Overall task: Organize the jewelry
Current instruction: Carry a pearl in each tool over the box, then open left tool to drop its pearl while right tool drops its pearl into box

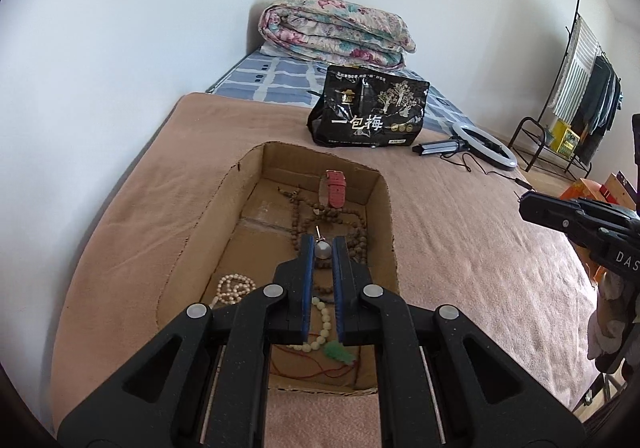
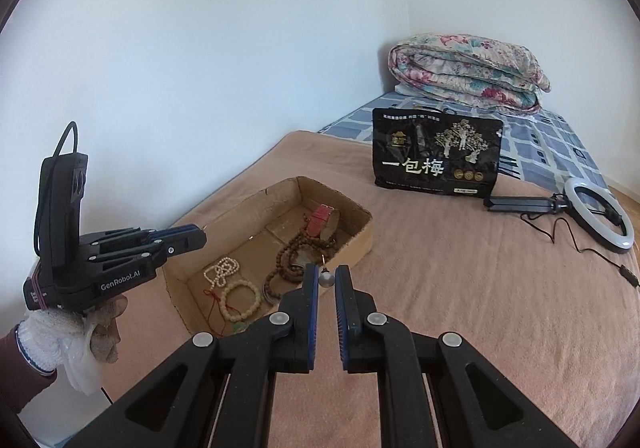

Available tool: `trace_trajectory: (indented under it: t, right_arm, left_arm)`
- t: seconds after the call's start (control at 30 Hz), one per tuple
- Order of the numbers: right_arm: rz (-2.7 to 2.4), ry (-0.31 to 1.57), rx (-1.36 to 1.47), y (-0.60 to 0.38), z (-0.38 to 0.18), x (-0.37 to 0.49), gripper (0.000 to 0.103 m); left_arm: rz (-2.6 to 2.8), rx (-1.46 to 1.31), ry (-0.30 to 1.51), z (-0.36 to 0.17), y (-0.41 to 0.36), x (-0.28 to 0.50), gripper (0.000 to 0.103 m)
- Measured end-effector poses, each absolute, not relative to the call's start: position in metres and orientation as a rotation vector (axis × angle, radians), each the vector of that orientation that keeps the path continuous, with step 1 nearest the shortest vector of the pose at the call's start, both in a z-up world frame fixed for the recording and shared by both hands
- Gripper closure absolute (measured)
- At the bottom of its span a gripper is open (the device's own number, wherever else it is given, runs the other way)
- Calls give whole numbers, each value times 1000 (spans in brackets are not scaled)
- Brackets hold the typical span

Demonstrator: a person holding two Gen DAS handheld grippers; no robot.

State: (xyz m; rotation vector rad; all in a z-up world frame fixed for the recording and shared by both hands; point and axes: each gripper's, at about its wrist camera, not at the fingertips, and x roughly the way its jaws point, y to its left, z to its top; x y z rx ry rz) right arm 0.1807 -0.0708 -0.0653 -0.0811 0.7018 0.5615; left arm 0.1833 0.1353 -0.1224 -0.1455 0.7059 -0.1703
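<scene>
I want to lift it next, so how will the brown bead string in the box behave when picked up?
The brown bead string lies in loose coils, so it's probably floppy and will dangle from one pinch. Its round beads may slip between the jaws. One loop lies close to the red strap, so it could drag that along.

White walls (image 2: 200, 27), tan-blanketed bed (image 2: 480, 308) — folded floral quilt (image 2: 468, 67)
</scene>
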Motion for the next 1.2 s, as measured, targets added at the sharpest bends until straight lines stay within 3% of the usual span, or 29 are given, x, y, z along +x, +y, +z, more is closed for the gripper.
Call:
trace_trajectory:
  t: [1.07, 1.13, 1.2]
  right_arm:
    - [621, 818, -138, 21, -93, 234, 96]
    - [618, 816, -131, 20, -93, 235, 91]
    - [608, 806, -120, 18, -92, 235, 71]
  left_arm:
    - [-128, -164, 755, -140, 166, 187, 96]
    - [-129, -163, 756, -140, 166, 188, 96]
    - [-131, -162, 753, -139, 165, 188, 96]
